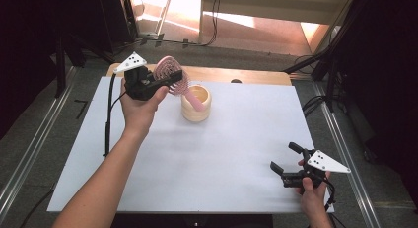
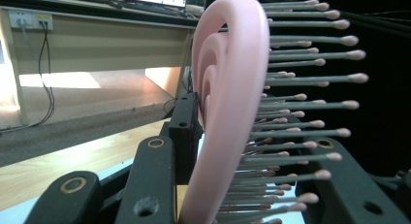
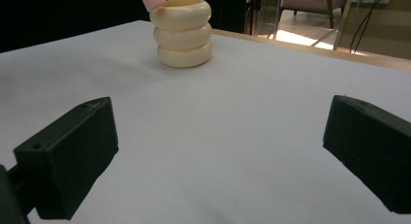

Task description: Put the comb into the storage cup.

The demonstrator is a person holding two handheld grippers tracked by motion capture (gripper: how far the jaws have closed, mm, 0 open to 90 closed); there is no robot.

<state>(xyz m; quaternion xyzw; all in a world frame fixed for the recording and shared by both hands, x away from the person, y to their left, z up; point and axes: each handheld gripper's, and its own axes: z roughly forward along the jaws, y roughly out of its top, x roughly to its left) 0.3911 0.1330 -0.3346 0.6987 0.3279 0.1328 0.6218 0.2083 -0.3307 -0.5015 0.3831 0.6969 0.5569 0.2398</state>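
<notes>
L gripper (image 1: 165, 85) clamps hairbrush (image 1: 170, 72) — handle prob. in cup (image 1: 196, 103)

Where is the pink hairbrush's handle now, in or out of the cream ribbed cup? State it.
In. The pink hairbrush, clamped by the left gripper, slants down, handle tip past the cream ribbed cup's rim.

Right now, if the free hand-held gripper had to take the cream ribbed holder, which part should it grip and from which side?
Grip the cream holder across its middle ring, coming level from the right hand-held gripper side. Its stacked rounded rings give grooves where the pads can probably seat. It stands upright, and the pink hairbrush, held by the left hand-held gripper, has its handle in the mouth, so a grasp from above looks blocked.
</notes>
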